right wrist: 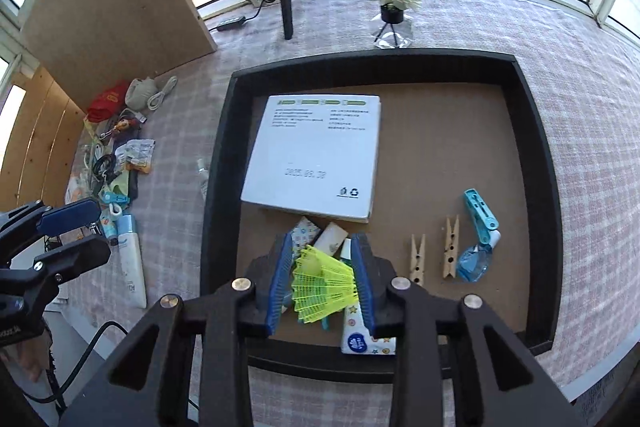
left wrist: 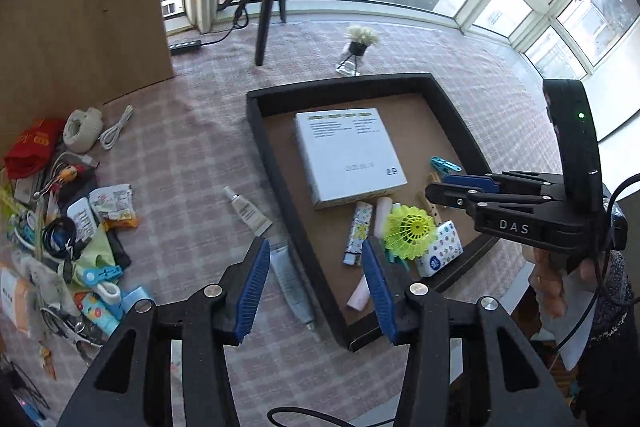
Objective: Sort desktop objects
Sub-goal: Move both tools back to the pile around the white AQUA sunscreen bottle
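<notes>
Left gripper (left wrist: 316, 291): ribbed blue pads on black plastic arms, standing apart with nothing between them, above the tray's 7 o'clock wall.
Right gripper (right wrist: 322, 287): ribbed blue pads set on either side of the neon-yellow plastic mesh shuttlecock (right wrist: 322, 287); whether they press it I cannot tell.
Tray (right wrist: 218, 163): black square-walled frame with a brown cardboard floor, on a pink checked tablecloth (right wrist: 592, 131).
Inside tray: flat white cardboard box (right wrist: 316, 155) at 10 o'clock; two pale wooden clothespins (right wrist: 434, 255) and a light-blue plastic clip (right wrist: 482, 215) at 4 o'clock; star-printed tissue pack (right wrist: 366, 341) at 6 o'clock.
Outside tray: white squeeze tube (right wrist: 132, 267) just beside the 9 o'clock wall; a heap of cables, wrappers and clips (left wrist: 68, 227) farther out.
</notes>
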`<action>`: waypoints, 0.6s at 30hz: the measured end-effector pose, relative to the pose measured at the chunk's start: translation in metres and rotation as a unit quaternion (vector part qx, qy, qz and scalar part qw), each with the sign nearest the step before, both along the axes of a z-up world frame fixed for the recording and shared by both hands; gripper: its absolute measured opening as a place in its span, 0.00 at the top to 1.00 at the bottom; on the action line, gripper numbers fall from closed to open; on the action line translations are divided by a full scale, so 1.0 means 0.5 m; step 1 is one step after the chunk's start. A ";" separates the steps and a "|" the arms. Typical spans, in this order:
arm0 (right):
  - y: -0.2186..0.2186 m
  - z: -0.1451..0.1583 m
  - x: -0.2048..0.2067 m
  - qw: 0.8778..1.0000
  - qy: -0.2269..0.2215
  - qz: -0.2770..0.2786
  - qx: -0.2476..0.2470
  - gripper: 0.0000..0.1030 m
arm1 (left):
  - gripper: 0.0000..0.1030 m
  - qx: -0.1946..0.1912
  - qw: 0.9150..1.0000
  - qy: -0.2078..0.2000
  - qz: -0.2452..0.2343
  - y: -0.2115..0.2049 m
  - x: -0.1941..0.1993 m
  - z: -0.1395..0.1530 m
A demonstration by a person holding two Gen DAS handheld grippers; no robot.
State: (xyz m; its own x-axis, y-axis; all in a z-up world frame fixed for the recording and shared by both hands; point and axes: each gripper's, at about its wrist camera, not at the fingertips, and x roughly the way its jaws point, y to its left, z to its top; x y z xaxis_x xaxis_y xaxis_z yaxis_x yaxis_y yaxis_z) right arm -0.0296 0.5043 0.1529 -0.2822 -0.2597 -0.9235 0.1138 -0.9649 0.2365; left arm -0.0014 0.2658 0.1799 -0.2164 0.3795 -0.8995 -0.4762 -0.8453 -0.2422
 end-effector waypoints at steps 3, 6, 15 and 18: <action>-0.066 0.006 0.016 0.999 0.003 0.034 -0.013 0.71 | 0.56 0.000 0.999 -0.014 0.047 -0.109 0.000 -0.022; -0.131 0.005 0.031 0.997 0.001 0.064 -0.032 0.71 | 0.56 -0.004 0.995 -0.019 0.094 -0.208 0.004 -0.045; -0.326 -0.052 0.059 0.988 -0.026 0.138 -0.065 0.71 | 0.56 0.011 0.982 -0.050 0.181 -0.353 0.047 -0.165; -0.387 -0.089 0.062 0.984 -0.049 0.156 -0.070 0.71 | 0.56 0.029 0.982 -0.072 0.173 -0.343 0.064 -0.208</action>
State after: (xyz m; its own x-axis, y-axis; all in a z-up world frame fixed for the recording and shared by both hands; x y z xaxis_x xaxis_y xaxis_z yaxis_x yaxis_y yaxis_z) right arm 0.0013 0.3109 0.1083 -0.0794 -0.4460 -0.8915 0.3692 -0.8439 0.3893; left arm 0.0308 0.0945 0.0759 -0.2146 0.3573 -0.9090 -0.1200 -0.9333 -0.3385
